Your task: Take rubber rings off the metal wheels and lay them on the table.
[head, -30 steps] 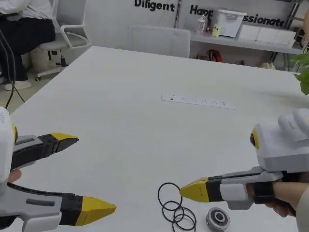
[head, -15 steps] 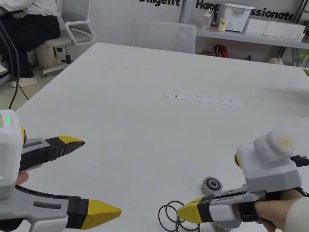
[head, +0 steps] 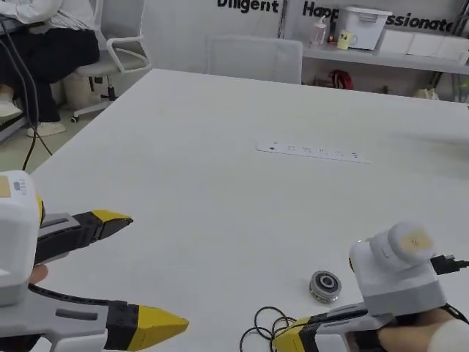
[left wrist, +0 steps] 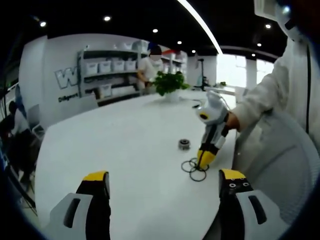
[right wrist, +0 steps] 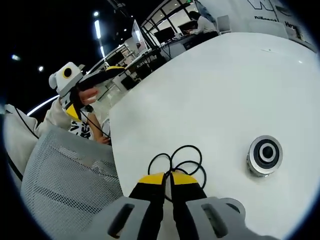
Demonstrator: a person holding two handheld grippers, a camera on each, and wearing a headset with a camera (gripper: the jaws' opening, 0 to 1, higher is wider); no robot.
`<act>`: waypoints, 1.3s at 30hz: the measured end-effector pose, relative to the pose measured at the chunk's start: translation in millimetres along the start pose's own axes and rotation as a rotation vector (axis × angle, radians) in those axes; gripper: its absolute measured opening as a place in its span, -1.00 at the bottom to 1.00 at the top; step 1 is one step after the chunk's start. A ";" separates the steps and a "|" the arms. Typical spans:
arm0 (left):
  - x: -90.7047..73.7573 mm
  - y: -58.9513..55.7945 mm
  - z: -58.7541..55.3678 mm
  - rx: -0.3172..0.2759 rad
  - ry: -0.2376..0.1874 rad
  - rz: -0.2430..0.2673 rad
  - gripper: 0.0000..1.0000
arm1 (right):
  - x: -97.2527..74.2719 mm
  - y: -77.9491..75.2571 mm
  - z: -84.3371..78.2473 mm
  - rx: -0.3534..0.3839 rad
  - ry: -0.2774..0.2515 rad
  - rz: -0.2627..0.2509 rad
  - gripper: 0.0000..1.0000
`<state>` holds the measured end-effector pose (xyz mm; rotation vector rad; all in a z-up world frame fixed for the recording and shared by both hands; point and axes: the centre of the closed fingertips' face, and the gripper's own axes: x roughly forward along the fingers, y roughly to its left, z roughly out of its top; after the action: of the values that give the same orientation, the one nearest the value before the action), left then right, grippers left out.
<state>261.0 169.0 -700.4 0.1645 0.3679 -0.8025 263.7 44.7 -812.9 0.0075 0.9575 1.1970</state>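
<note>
1. Now that the right gripper (right wrist: pixel 167 176) has sunk over the last second toward the near edge of the table (head: pixel 220 183), its tips rest right on the rings (right wrist: pixel 174 161), at 6 o'clock in the head view.
2. Its jaws are clenched, tip against tip. A ring may be nipped between them, but we cannot tell.
3. With that gripper lower, a wheel (right wrist: pixel 264 155) shows on the table near the rings, at their 1 o'clock in the head view and not touching them.
4. A second ago a wheel lay at the rings' 4 o'clock. We cannot say whether this is the same one, because our head has moved too.
5. The wheel's rim looks like bare metal, so we judge it already stripped.
6. The rings lie flat as a few thin black loops, overlapping one another, with none on the wheel.
7. Our left gripper (left wrist: pixel 164 176) hangs at 8 o'clock much as before, its jaws released, spread wide and holding nothing.
8. We read this as the laying-down end of the job. What remains here is to let go and lift straight off. The risk is a light loop clinging to the tips and dragging the pile.
</note>
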 end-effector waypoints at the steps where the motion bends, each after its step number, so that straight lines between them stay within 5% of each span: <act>1: -0.2 -0.3 -0.2 0.001 0.001 0.001 0.83 | -0.1 0.0 0.3 -0.001 -0.002 0.000 -0.99; 23: -6.8 -4.1 2.9 -0.002 -0.006 0.017 0.82 | -4.7 2.9 5.5 -0.033 -0.018 -0.004 -0.86; 39: -9.1 -2.8 4.4 0.001 -0.012 0.020 0.83 | -30.4 -3.6 33.2 -0.035 -0.121 -0.038 -0.78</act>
<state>254.3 172.0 -692.9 0.1641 0.3539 -0.7838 286.2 34.8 -774.9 0.0333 0.8271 1.1647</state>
